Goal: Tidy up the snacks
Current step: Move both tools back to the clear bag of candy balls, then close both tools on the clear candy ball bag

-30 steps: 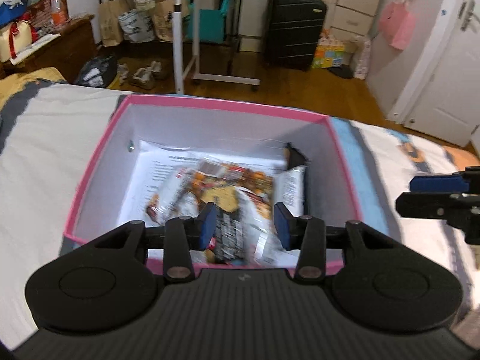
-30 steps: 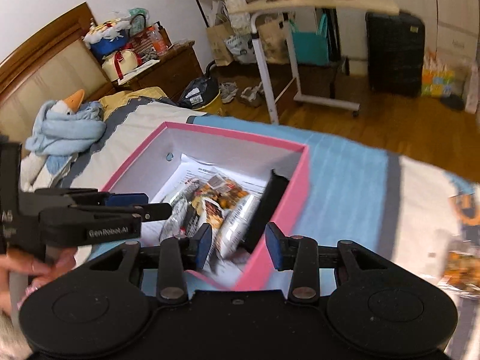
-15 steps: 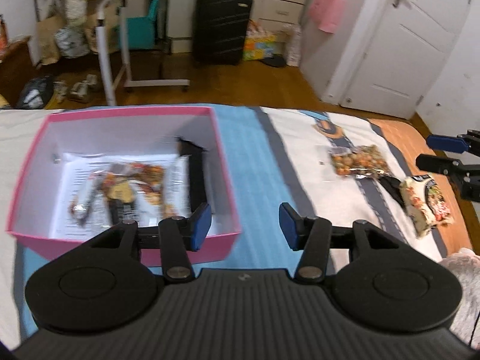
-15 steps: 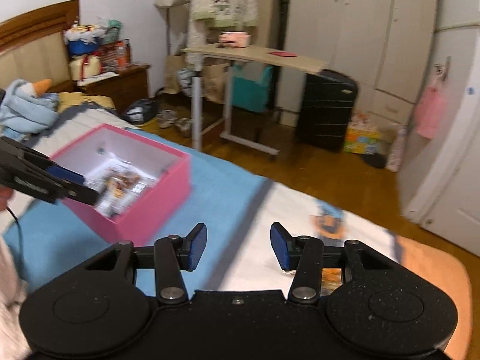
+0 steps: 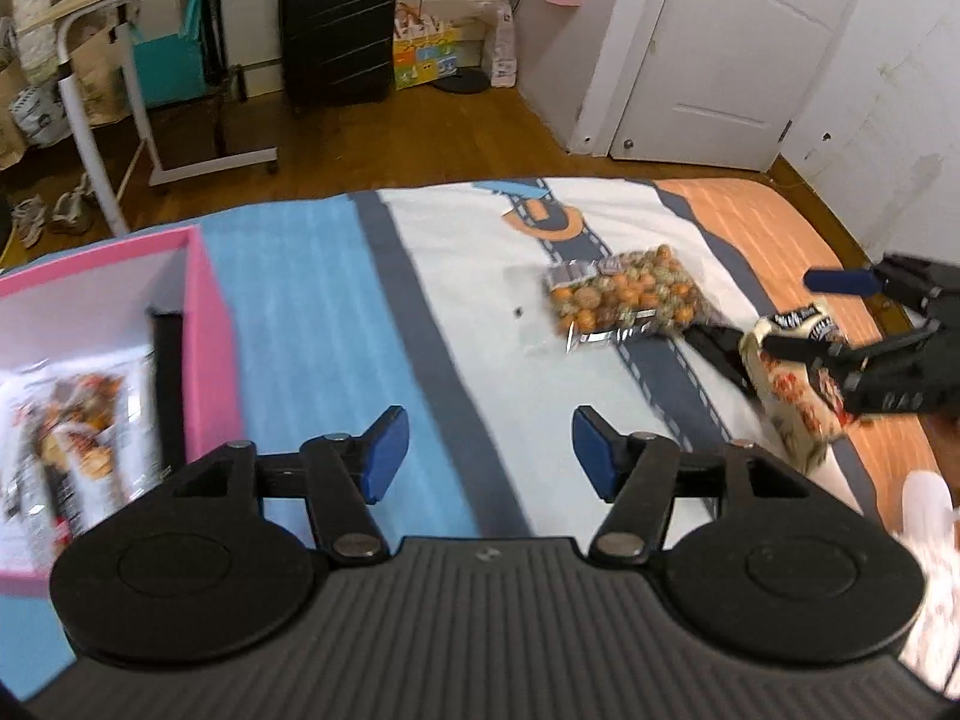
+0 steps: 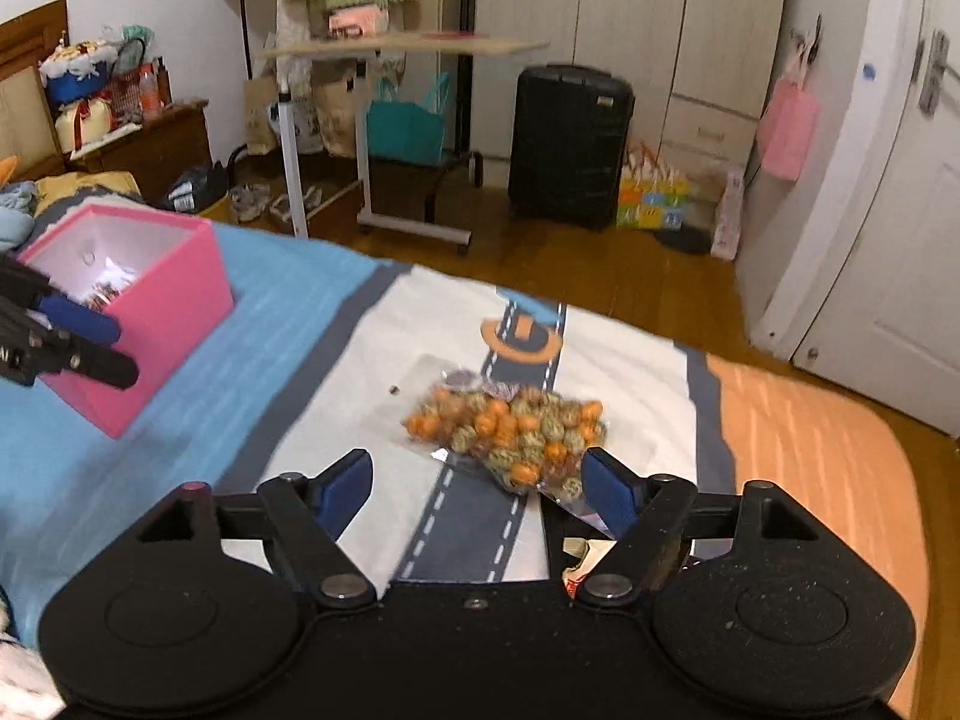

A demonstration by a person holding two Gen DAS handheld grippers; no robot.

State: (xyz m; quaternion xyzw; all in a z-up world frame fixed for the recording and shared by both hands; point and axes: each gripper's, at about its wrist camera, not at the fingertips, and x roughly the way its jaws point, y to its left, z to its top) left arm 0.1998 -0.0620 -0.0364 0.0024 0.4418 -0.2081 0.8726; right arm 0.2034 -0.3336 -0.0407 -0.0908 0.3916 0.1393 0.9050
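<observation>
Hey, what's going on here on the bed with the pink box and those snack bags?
A person holding a gripper in each hand is sorting snacks on the bed. The pink box already holds some packets. The left gripper is over bare bedding, jaws opening with nothing between them. The right gripper is opening too, above a clear bag of orange and green candies and close to a cream snack bag. Neither gripper holds anything yet.
</observation>
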